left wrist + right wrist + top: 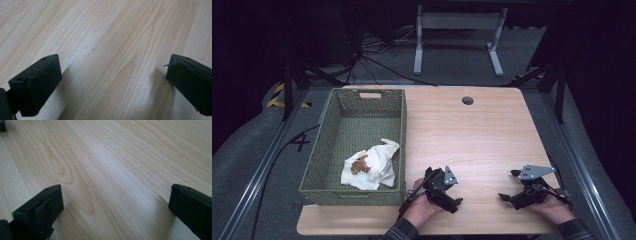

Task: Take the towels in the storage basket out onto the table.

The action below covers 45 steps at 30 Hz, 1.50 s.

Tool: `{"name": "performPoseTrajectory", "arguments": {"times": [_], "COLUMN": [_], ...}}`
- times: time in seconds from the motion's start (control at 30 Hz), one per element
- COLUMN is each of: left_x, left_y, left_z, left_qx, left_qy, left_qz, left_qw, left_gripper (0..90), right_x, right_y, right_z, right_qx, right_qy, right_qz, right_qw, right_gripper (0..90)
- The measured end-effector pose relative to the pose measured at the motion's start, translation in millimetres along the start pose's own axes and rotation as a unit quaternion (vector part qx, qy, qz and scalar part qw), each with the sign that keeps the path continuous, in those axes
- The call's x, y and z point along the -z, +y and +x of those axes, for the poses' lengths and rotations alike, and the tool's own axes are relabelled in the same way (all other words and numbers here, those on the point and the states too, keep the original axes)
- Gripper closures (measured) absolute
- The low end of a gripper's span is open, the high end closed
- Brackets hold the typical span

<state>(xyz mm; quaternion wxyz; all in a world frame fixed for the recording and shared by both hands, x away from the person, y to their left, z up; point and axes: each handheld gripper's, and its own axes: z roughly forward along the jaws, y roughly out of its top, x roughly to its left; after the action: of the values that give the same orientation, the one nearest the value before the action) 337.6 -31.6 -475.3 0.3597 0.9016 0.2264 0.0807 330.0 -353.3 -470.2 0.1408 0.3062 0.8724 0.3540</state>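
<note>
My left gripper (448,190) rests low over the wooden table (477,135) near its front edge, just right of the basket, held by a hand. In the left gripper view the left gripper (112,82) stands open, with bare wood between its black pads (37,82). Farther right my right gripper (509,186) lies near the front right corner. The right gripper (113,212) is open too in its own view, with only wood grain between its pads (40,212).
A green woven basket (353,196) fills the table's left side; a crumpled white cloth (377,165) with a brown patch lies in its near end. A round cable hole (467,100) sits at the far edge. Dark floor, cables and a desk frame lie beyond.
</note>
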Motion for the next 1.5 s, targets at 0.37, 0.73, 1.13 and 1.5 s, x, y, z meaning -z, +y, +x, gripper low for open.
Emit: {"name": "performPoseTrajectory", "arguments": {"times": [0.37,0.73,1.13,1.5], "left_x": [3.9,13.5,19.5,23.6], "left_y": [2.7,1.7,5.3,9.0], "left_z": [6.3,12.3,12.8,13.9], "left_qx": [0.022,0.039,0.035,0.040], "left_qy": [0.014,0.011,0.008,0.006], "left_qz": [0.016,0.012,0.000,-0.005], "left_qw": [0.9995,0.9991,0.9993,0.9992], "left_gripper": [3.1,4.4,5.0,5.8], "right_x": [0.2,-0.1,-0.1,-0.1], "right_y": [-0.1,0.1,0.1,0.1], "right_z": [0.0,-0.5,-0.5,-0.6], "right_qx": [0.000,0.001,0.001,0.002], "right_qy": [0.001,0.002,0.002,0.003], "right_qz": [0.001,0.000,0.000,0.000], "right_qw": [1.0000,1.0000,1.0000,1.0000], "right_gripper": [0.0,0.0,0.0,0.0]}}
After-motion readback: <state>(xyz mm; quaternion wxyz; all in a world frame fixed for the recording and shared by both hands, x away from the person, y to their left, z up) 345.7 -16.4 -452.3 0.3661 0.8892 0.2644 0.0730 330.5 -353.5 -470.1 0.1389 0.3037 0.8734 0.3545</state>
